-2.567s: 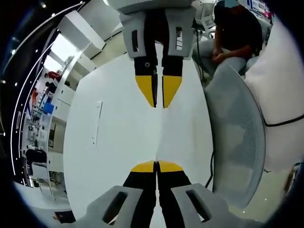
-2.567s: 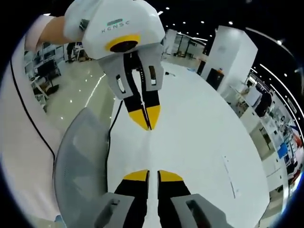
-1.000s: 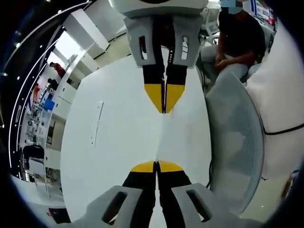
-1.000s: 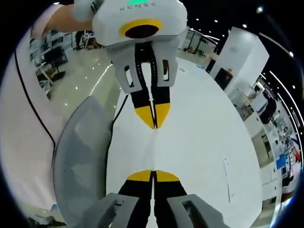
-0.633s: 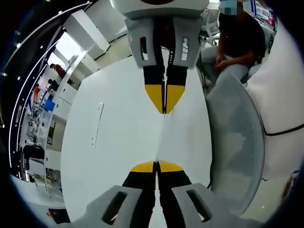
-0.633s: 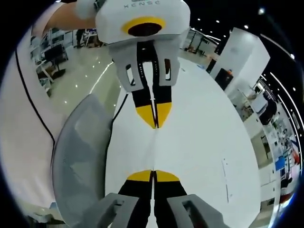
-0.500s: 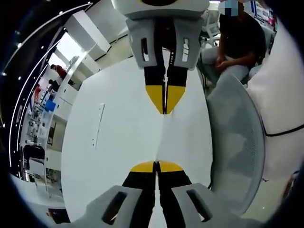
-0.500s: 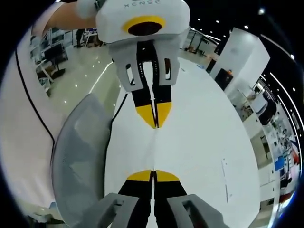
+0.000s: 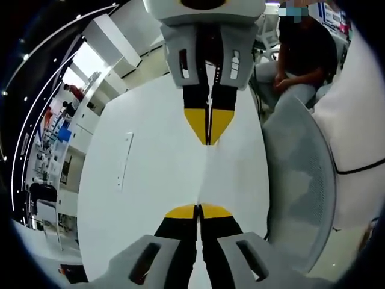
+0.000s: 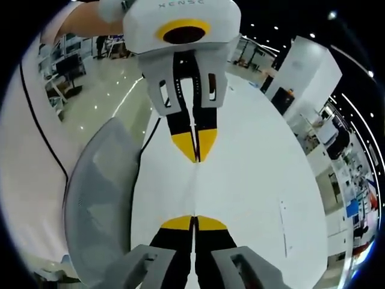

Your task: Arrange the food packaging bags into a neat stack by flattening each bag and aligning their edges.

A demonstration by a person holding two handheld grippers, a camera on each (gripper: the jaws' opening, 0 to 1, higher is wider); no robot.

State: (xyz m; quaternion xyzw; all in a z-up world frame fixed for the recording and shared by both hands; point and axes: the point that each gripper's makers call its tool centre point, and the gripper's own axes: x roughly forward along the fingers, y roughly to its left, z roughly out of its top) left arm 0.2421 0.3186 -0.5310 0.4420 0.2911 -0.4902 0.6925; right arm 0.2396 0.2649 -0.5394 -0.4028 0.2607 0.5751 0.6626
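Both claws are closed, yellow tips pressed together. Left claw (image 9: 198, 211) and right claw (image 9: 208, 129) face each other tip to tip over the white surface (image 9: 150, 180); same pairing seen from the other side, right claw (image 10: 194, 223) low, left claw (image 10: 195, 146) opposite.

A thin pale crease or edge runs between the two sets of tips. It could be a white or clear bag held taut edge-on, or just a seam in the surface; cannot tell. No food packaging bag can be made out for certain, so bag position is unknown.

Risks, as judgement:
- If a bag is pinched between them, uneven pull could skew or tear it, or let it slip from one claw.
- If nothing is held, the claws are off target and no flattening is happening.

Grey mesh chair (image 9: 301, 180) sits just beside the surface edge; anything nudged that way could drop out of the workspace. Seated person (image 9: 298, 48) beyond, partly cut off.
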